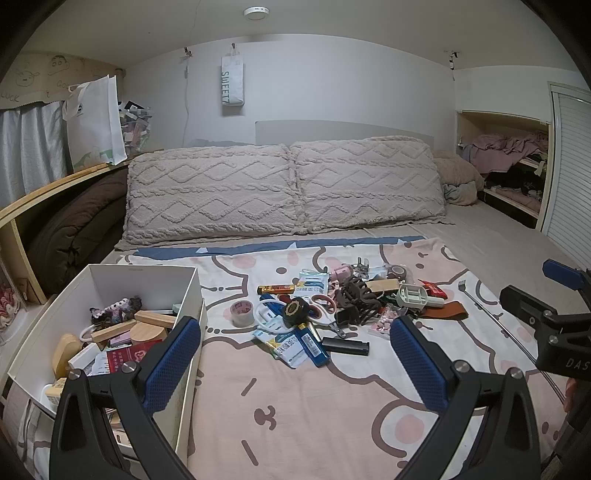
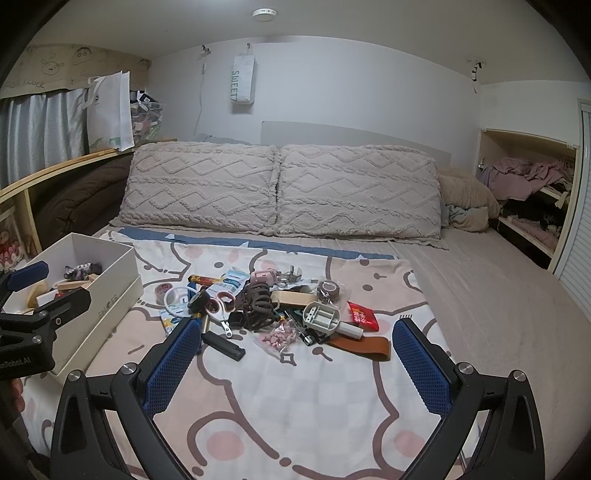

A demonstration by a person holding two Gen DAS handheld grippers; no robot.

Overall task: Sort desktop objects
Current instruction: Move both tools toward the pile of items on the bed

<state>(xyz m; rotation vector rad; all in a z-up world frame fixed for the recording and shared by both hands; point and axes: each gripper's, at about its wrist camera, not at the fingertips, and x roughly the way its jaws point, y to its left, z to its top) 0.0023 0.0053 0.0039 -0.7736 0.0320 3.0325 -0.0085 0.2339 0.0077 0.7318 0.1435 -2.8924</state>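
Wall pouch (image 1: 232, 79) reads "SWEET"; both tongs open.

light: dim, even, cool | source: ceiling lamp (image 1: 256, 11) | edges: fisheye-curved, dark corners | focus: sharp

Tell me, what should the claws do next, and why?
Probably the right claw should ease forward over the flat black rectangular case, the loose item nearest it. Both claws are wide open and empty, the left claw too, and the white cardboard box already holds sorted things.
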